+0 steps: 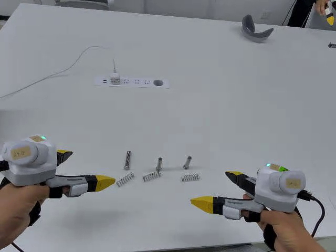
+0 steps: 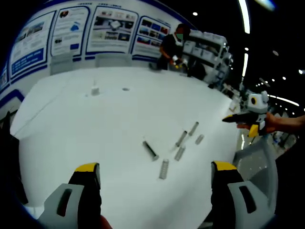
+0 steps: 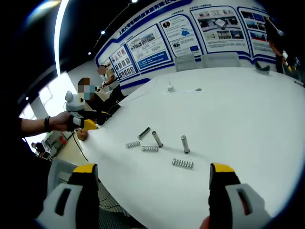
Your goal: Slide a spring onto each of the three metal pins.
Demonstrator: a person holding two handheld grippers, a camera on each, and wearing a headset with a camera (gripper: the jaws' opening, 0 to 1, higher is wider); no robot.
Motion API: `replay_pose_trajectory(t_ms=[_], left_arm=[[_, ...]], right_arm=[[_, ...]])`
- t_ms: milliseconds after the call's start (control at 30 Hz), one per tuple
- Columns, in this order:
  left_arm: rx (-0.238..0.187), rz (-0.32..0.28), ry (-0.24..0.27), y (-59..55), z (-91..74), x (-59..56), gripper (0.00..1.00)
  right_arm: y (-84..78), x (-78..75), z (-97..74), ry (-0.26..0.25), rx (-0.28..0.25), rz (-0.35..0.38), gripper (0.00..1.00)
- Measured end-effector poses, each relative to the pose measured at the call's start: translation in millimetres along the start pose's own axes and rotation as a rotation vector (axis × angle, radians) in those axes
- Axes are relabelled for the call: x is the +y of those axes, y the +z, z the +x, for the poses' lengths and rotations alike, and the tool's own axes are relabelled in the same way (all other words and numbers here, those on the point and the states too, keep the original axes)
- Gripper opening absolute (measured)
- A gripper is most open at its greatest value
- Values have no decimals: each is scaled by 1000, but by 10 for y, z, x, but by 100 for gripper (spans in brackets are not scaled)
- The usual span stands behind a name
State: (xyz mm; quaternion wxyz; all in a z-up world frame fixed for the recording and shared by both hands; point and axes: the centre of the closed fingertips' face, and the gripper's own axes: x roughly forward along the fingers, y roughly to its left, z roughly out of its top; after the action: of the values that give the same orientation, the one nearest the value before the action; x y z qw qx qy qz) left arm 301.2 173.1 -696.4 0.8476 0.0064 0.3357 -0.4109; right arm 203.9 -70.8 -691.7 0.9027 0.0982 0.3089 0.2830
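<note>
Table (image 1: 220,121): white and bare near the work, with a power strip (image 1: 131,82) farther back.
Pins: three in a row near the front edge. The left pin (image 1: 127,159) looks to be lying down or leaning. The mid pin (image 1: 159,164) and right pin (image 1: 187,162) seem to stand on end, though I cannot be sure.
Springs: left spring (image 1: 125,179), mid spring (image 1: 151,176) and right spring (image 1: 190,178) lie flat, each just in front of a pin and touching none. No spring is on a pin yet.
Left gripper (image 1: 86,168): jaws wide apart and empty, low at the left, well apart from the parts.
Right gripper (image 1: 214,188): jaws wide apart and empty, low at the right, near the right spring but not touching it.
Handling, springs: probably very light, springy and apt to roll or flick away. Pinch one across the coils at mid-length, gently, and leave an open end free to meet the pin.
Handling, pins: likely stiff, smooth and easy to tip. Hold the lower shank with the other gripper and keep the top clear.
Risk: a hard squeeze could crush the coils or shoot a spring off the table.
</note>
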Motion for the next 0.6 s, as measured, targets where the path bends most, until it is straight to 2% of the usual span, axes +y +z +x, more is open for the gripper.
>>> replay_pose_trajectory(t_ms=[267,600], left_arm=[[32,20,-19,65,234,5,96],[70,16,-26,67,516,65,93]], right_arm=[[-45,-2,-1,3,4,10,99],[-93,14,14,8,15,16,99]])
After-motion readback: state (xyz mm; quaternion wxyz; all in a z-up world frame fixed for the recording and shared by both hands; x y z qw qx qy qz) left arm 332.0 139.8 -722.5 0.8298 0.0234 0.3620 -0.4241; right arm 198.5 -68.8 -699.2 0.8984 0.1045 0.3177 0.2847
